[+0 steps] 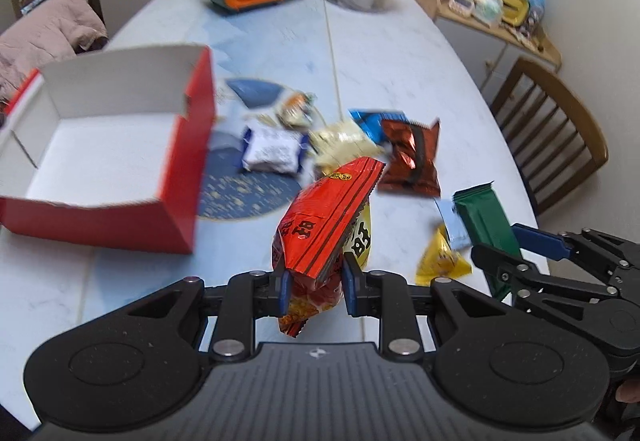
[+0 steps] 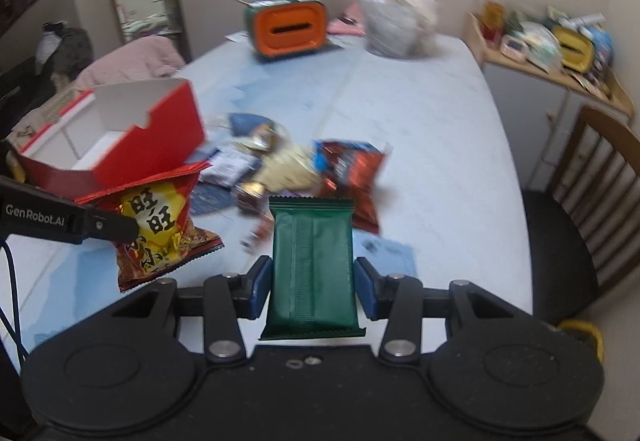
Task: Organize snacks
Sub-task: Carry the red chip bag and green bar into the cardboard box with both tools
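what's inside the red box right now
The red box shows only its bare white floor and walls; no snacks are in it. The near corner behind its front wall is hidden.

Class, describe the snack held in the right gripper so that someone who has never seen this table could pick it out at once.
Start at the pale blue table with the open red box on its left side. Nearer the camera than the loose snack pile, the right gripper holds a flat rectangular packet upright between its blue fingers. It is the only plain dark green packet, with crimped ends and no visible print.
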### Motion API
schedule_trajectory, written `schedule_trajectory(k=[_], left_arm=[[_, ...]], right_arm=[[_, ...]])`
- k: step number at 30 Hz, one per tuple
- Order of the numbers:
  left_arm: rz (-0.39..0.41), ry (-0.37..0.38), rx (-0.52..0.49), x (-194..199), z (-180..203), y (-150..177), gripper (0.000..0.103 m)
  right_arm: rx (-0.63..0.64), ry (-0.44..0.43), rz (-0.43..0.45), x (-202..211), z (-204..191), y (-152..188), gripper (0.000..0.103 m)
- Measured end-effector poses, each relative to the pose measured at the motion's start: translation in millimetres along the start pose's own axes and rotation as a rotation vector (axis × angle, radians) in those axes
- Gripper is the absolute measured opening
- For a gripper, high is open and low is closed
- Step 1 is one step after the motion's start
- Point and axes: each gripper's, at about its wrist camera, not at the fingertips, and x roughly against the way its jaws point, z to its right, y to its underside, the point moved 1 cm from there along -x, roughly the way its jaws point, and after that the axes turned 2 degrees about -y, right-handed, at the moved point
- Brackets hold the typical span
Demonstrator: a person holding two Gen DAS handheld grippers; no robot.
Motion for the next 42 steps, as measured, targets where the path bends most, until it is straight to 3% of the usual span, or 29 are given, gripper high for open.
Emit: schedule_trajectory(k=[12, 27, 34, 42], left_arm=[[0.118, -0.015, 0.020, 45.3, -86.7, -45.0, 0.024], [0.114, -0.107, 0.068, 24.8, -229.7, -88.3, 0.023], [0.040, -0.146, 0.067, -15.5, -275.9, -97.4, 0.021], [-0.019, -0.138, 0.074, -38.8, -297.1, -86.2, 0.021]], right_arm=[[0.091, -0.053, 0.056, -16.5, -90.8, -69.4, 0.044], [0.172, -0.086, 0.025, -106.3, -212.7, -137.4, 0.044], [0.212, -0.070, -0.090, -171.7, -256.3, -144.5, 0.044], [0.241, -0.047, -0.227, -216.6, -280.6, -133.6, 0.044]])
